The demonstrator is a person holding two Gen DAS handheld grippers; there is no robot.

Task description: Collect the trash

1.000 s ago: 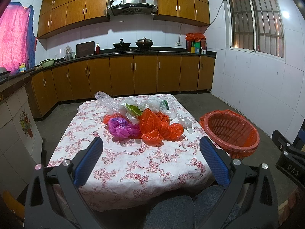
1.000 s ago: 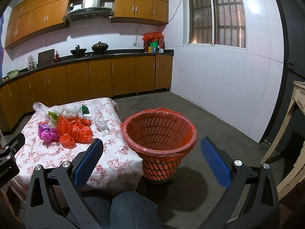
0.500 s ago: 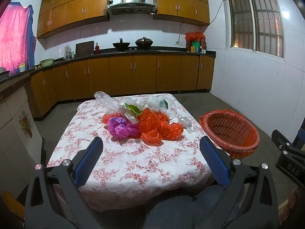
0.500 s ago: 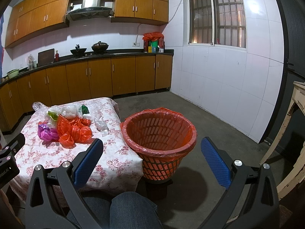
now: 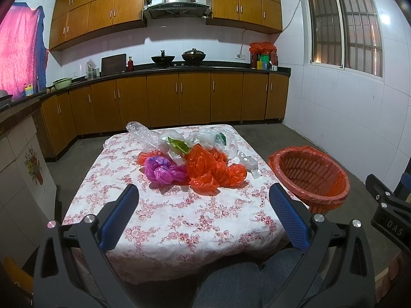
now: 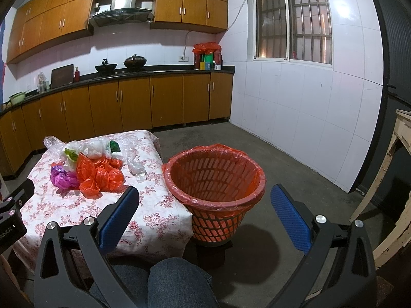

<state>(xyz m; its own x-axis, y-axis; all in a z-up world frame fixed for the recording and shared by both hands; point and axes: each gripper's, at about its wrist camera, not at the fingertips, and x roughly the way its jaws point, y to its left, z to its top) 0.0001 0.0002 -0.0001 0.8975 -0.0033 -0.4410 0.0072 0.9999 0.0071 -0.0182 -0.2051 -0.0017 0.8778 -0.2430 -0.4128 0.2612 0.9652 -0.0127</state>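
A heap of crumpled plastic bags lies mid-table: an orange bag (image 5: 213,169), a purple bag (image 5: 164,170), clear bags (image 5: 213,138) behind them and a small clear piece (image 5: 248,163) at the right. The heap also shows in the right wrist view (image 6: 97,172). An orange basket lined with an orange bag (image 6: 214,179) stands on the floor right of the table, also in the left wrist view (image 5: 310,177). My left gripper (image 5: 203,197) is open and empty, held before the table's near edge. My right gripper (image 6: 204,200) is open and empty, short of the basket.
The table has a floral cloth (image 5: 179,218). Brown kitchen cabinets (image 5: 179,100) and a counter run along the back wall. White tiled wall (image 6: 295,118) at the right. A worn cream wooden piece (image 6: 390,179) stands at far right. The person's knee (image 6: 177,282) is below.
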